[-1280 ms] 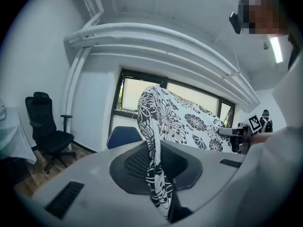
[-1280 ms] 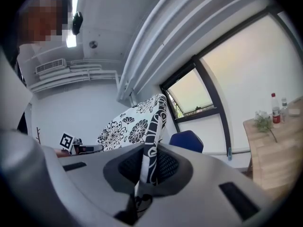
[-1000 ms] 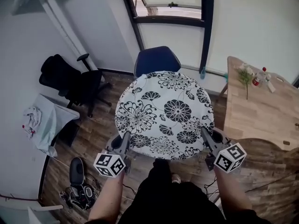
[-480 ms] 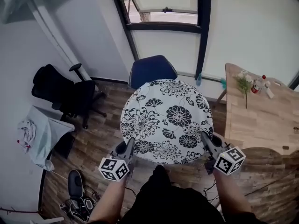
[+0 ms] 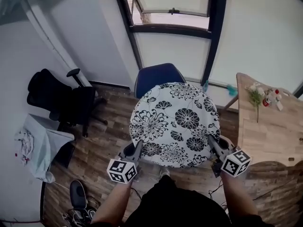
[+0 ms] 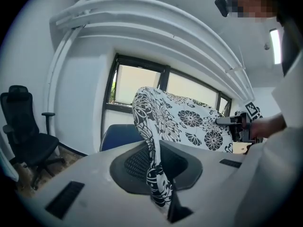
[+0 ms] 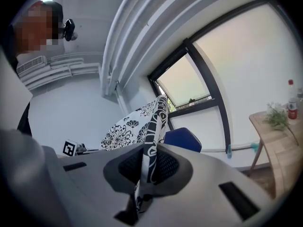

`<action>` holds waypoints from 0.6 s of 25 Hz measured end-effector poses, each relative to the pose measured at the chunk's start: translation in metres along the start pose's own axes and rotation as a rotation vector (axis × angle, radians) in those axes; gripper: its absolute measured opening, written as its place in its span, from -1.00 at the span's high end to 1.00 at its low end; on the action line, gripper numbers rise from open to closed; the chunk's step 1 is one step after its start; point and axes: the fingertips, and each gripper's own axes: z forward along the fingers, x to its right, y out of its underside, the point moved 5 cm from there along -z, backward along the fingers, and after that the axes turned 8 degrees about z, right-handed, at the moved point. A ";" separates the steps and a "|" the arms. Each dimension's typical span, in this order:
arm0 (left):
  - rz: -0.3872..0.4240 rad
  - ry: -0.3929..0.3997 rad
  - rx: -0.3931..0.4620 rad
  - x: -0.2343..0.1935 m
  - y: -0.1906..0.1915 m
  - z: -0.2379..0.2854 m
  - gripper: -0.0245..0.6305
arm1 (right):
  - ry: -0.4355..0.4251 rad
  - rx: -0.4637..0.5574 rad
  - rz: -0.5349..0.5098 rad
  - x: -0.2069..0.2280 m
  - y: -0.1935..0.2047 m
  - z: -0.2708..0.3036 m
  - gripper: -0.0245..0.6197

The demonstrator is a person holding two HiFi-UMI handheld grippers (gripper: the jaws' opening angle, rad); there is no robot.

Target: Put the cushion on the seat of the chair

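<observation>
A round white cushion [image 5: 175,124] with black flowers hangs flat in the air in front of me. My left gripper [image 5: 136,150] is shut on its near left edge, my right gripper [image 5: 211,144] on its near right edge. The cloth runs between the jaws in the left gripper view [image 6: 158,174] and in the right gripper view [image 7: 147,160]. A blue chair [image 5: 158,74] stands by the window, its seat mostly hidden under the cushion; the chair also shows past the cushion [image 6: 118,134] [image 7: 182,138].
A black office chair [image 5: 61,96] stands at the left wall, with a pale draped thing [image 5: 35,143] nearer me. A wooden table [image 5: 267,122] with bottles and a plant is at the right. Shoes [image 5: 78,193] lie on the wooden floor.
The cushion and both grippers have moved forward toward the blue chair, which sits nearer and more covered than before. Both grips hold unchanged.
</observation>
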 end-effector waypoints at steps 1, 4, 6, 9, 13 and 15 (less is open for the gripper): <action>0.002 0.005 0.001 -0.001 0.000 0.000 0.83 | 0.002 -0.003 -0.005 -0.002 0.001 0.000 0.82; 0.006 0.014 0.001 -0.007 0.003 0.009 0.83 | 0.013 -0.003 -0.012 -0.001 0.001 0.003 0.82; 0.005 0.000 -0.003 -0.014 0.002 0.016 0.83 | 0.007 -0.005 -0.007 0.007 -0.001 0.013 0.82; 0.011 -0.026 -0.007 -0.004 -0.002 0.007 0.83 | -0.024 -0.015 -0.002 0.008 0.000 0.014 0.82; 0.033 0.001 0.003 0.015 -0.011 -0.006 0.83 | -0.012 0.002 -0.010 -0.009 -0.002 -0.005 0.82; 0.026 -0.023 -0.017 0.020 -0.016 -0.018 0.83 | -0.027 -0.021 0.003 -0.018 -0.007 -0.006 0.82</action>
